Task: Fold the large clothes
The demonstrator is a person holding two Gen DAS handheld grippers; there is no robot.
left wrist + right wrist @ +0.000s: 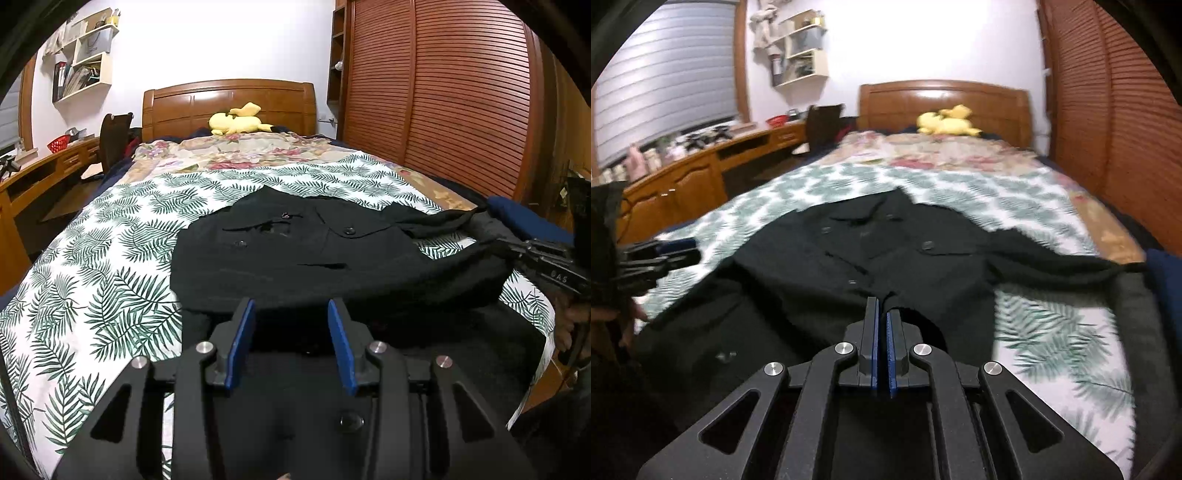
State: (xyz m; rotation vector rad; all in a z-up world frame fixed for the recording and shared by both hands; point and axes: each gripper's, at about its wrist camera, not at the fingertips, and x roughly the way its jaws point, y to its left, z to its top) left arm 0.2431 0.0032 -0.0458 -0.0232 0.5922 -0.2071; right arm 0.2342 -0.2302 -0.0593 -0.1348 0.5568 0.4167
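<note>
At the lower middle of the right wrist view, the right claw is clenched on the near edge of the black shirt. The left claw gapes empty just short of it. The shirt's long axis runs up the bed, collar farthest.

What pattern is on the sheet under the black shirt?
Green fern-like leaves on white: the bed sheet shows sharpest in the left wrist view.
</note>
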